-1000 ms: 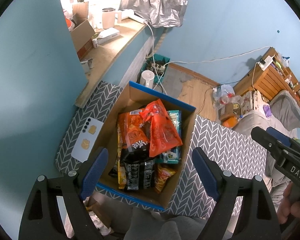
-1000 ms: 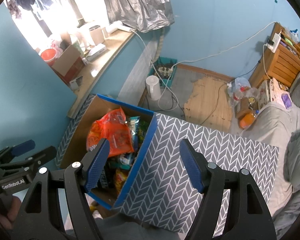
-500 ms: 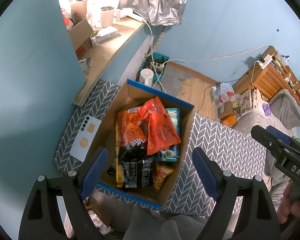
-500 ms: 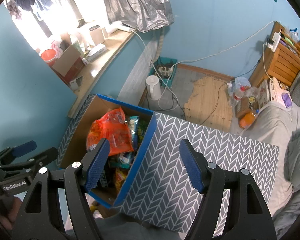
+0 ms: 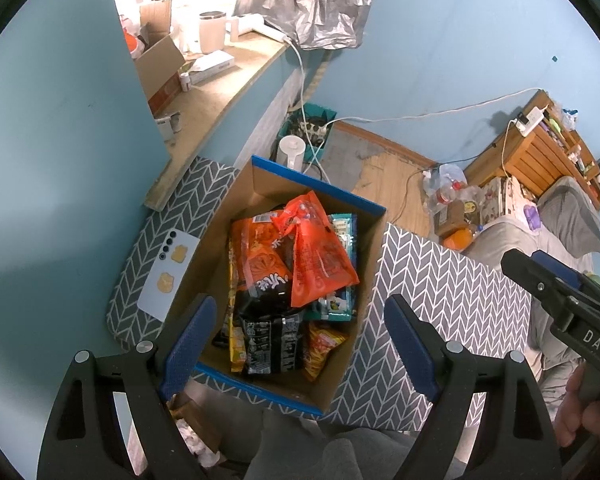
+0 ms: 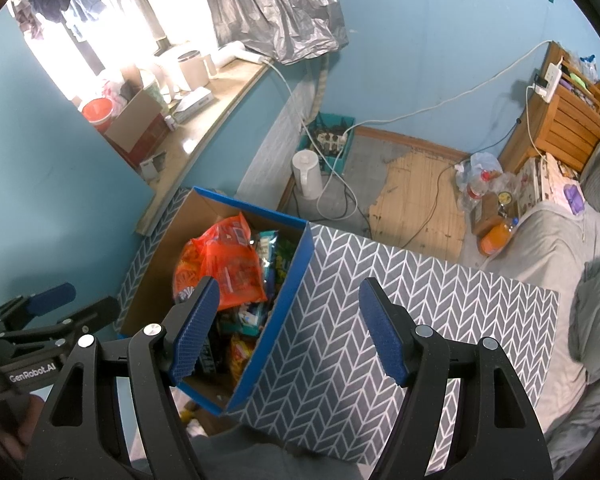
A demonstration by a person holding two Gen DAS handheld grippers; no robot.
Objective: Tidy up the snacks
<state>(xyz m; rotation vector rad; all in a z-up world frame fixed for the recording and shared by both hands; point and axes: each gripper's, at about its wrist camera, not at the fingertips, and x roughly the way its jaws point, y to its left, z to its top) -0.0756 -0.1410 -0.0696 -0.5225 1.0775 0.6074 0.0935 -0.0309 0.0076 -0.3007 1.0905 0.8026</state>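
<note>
Left wrist view was pointed down at a cardboard box (image 5: 220, 240) with a blue rim, sat on a table covered in grey herringbone cloth (image 5: 440, 300). The box was stuffed with snack packs: a bright orange bag (image 5: 320, 264) was laid on top, a black-and-orange pack (image 5: 264, 280) beside it, a teal one (image 5: 340, 304) under the orange bag, and a small red-yellow pack (image 5: 324, 344) down near the front wall. The left gripper (image 5: 296, 340) was held above the box with its blue pads spread wide, nothing caught between them. A white phone (image 5: 168, 272) was left on the cloth just left of the box.

From the right wrist view, the right gripper (image 6: 288, 332) was seen parted too and empty, hung over the box's right wall (image 6: 284, 292) and the bare cloth beside it (no contact with either could be made out). The same orange bag (image 6: 228, 264) was spotted inside the box. A white kettle (image 6: 308, 174) was parked on the floor past the table, and a grey bed (image 6: 552, 248) was visible off to the right.
</note>
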